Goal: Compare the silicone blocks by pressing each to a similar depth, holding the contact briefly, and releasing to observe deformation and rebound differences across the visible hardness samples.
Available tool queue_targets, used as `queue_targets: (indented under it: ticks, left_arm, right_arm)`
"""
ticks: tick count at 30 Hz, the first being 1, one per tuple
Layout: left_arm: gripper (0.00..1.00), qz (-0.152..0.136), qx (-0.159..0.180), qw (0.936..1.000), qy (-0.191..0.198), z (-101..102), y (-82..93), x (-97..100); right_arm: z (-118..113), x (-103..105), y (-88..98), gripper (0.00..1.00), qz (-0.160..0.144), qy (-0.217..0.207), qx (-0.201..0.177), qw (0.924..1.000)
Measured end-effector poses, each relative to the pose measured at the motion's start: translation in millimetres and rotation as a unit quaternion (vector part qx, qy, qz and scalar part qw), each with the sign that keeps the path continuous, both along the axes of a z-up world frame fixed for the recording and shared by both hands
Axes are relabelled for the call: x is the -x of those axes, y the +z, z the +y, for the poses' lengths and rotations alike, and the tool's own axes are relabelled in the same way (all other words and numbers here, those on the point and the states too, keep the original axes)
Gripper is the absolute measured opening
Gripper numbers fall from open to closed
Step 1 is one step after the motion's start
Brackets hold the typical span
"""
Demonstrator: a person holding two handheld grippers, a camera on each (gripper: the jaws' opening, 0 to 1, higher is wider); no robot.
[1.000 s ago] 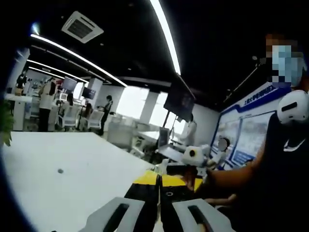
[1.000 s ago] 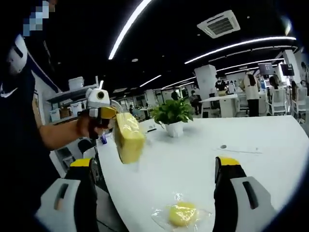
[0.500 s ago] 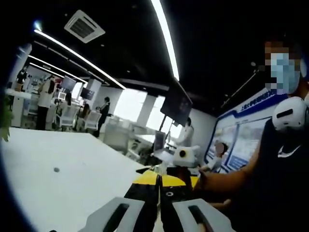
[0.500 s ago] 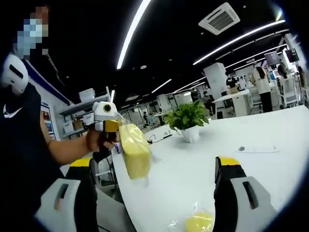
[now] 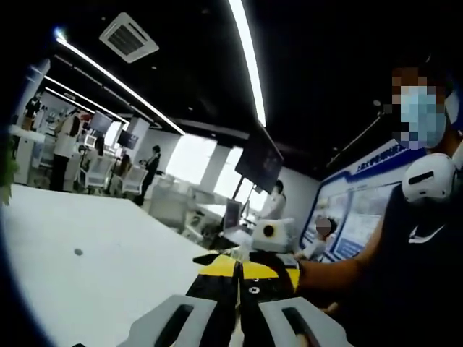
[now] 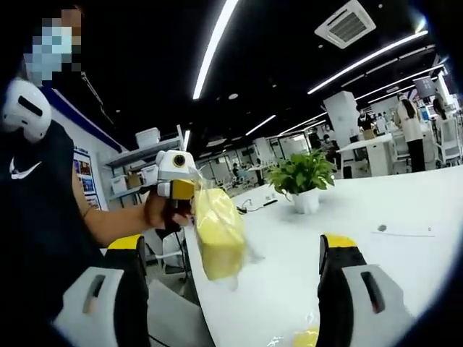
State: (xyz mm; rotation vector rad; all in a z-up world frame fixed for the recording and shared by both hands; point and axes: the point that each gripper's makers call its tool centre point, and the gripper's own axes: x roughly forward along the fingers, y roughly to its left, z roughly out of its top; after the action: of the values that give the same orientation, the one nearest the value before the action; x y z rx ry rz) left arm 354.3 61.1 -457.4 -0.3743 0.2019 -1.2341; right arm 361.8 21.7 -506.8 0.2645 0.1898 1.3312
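In the right gripper view, the left gripper sits left of the middle and grips a yellow block in a clear bag, held up above the white table. The right gripper is wide apart and holds nothing. Another yellow block lies on the table at the bottom edge. A green plant stands further back.

Both views look from low above the white surface into the office, from opposite sides; each one sees the other tool near.
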Motion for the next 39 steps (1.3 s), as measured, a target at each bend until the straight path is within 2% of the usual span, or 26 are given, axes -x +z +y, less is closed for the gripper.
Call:
queue_targets:
  ticks: [5, 10, 15, 23, 32, 35, 39]
  left_arm:
    - [0.00, 0.001, 0.006, 1.0000, -0.002, 1, 3.3, 2.2]
    - [0.00, 0.003, 0.022, 0.9997, -0.006, 4, 10.0, 5.3]
    - [0.00, 0.003, 0.032, 0.9995, -0.007, 5, 14.8, 6.2]
    - [0.00, 0.005, 0.035, 0.9992, -0.020, -3, 16.2, 10.2]
    - [0.00, 0.008, 0.035, 0.9988, -0.032, -9, 16.7, 14.5]
    - [0.00, 0.009, 0.032, 0.9989, -0.033, -10, 15.0, 14.2]
    - [0.00, 0.010, 0.030, 0.9990, -0.030, -9, 15.1, 13.3]
  right_arm:
    - [9, 3, 5.6, 0.84, -0.001, 0.016, -0.007, 0.9998]
    - [16, 10, 10.2, 0.75, 0.002, 0.039, -0.021, 0.9990]
    - [22, 19, 13.9, 0.61, 0.003, 0.066, -0.030, 0.9973]
    - [24, 19, 12.9, 0.46, -0.003, 0.070, -0.039, 0.9968]
    - [23, 21, 12.3, 0.40, -0.001, 0.068, -0.048, 0.9966]
    - [21, 21, 11.3, 0.31, -0.003, 0.068, -0.048, 0.9965]
    - [21, 22, 12.5, 0.30, 0.001, 0.068, -0.051, 0.9964]
